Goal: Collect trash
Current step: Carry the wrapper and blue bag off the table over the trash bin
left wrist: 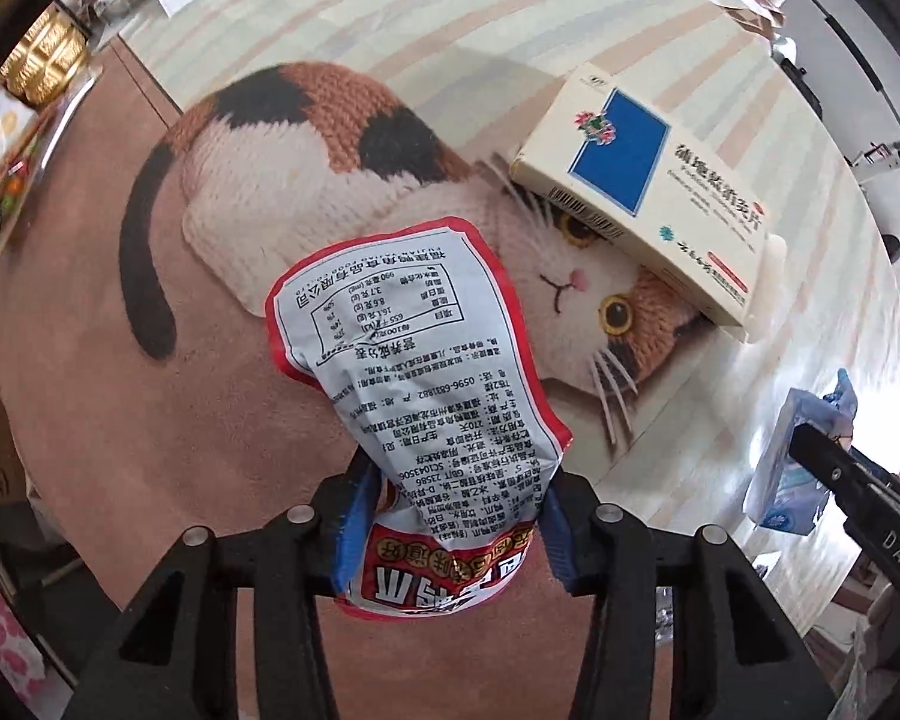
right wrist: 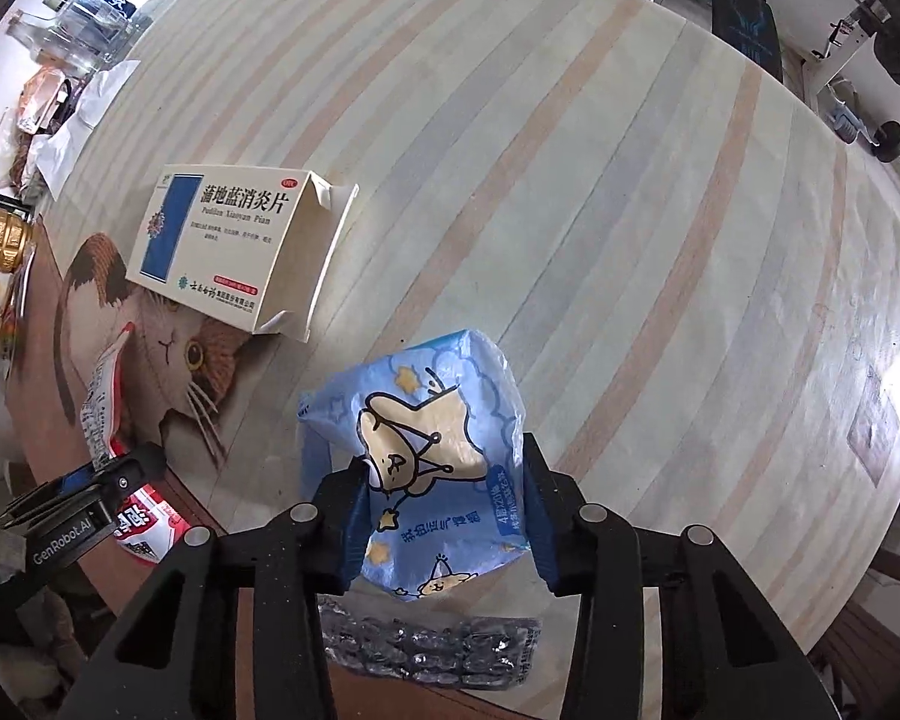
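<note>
Two tools, both clenched. My left tool (left wrist: 450, 516) gripped the red-and-white snack wrapper (left wrist: 414, 372) between its blue pads, over the cat mat (left wrist: 306, 138). My right tool (right wrist: 444, 516) pinched the blue tissue packet (right wrist: 426, 444) above the striped tabletop (right wrist: 630, 210). Medicine box (right wrist: 228, 252) lay ahead-left of the right tool. Foil blister pack (right wrist: 432, 648) flat just under it.

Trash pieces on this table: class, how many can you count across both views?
4: snack wrapper in the left gripper; tissue packet in the right gripper; medicine box on the cat mat; blister pack below. Edge clutter may hide more.
</note>
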Motion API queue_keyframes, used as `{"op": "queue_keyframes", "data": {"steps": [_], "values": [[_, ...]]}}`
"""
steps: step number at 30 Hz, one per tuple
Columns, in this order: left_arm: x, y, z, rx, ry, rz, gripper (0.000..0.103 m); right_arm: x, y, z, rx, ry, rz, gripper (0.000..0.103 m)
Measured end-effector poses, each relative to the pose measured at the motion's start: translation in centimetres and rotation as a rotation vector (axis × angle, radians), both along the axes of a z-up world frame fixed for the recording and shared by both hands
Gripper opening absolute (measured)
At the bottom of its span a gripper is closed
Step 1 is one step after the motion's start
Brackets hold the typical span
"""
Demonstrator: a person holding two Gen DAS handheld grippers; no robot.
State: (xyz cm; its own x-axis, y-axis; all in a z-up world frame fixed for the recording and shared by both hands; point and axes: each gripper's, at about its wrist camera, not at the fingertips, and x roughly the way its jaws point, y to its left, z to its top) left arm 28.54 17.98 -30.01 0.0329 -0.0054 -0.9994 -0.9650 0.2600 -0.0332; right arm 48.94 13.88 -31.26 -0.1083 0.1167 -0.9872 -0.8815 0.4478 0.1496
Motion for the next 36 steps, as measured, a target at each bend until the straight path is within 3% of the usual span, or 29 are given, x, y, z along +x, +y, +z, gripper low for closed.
{"op": "queue_keyframes", "data": {"steps": [7, 11, 13, 19, 24, 30, 36], "values": [[-1.4, -3.6, 4.9, 0.103, -0.041, -0.040, 0.044, -1.0, -1.8, 2.9, 0.071, 0.021, -0.027, 0.044], [-4.0, -6.8, 8.0, 0.140, -0.101, -0.044, 0.044, -2.3, -3.7, 4.8, 0.109, 0.036, -0.042, 0.044], [-5.1, -6.4, 9.8, 0.149, -0.140, -0.035, 0.044, -2.7, -5.0, 5.7, 0.124, 0.050, -0.051, 0.044], [-8.3, -8.2, 12.4, 0.207, -0.208, -0.056, 0.044, -5.6, -10.8, 9.2, 0.174, 0.085, -0.067, 0.044], [-13.7, -12.8, 14.8, 0.237, -0.258, -0.067, 0.044, -10.6, -16.6, 12.1, 0.225, 0.097, -0.056, 0.044], [-22.2, -19.7, 14.6, 0.230, -0.284, -0.077, 0.044, -19.1, -25.0, 13.1, 0.251, 0.105, -0.035, 0.044], [-29.8, -25.5, 10.2, 0.114, -0.249, -0.056, 0.044, -28.3, -33.2, 10.0, 0.189, 0.160, -0.045, 0.044]]}}
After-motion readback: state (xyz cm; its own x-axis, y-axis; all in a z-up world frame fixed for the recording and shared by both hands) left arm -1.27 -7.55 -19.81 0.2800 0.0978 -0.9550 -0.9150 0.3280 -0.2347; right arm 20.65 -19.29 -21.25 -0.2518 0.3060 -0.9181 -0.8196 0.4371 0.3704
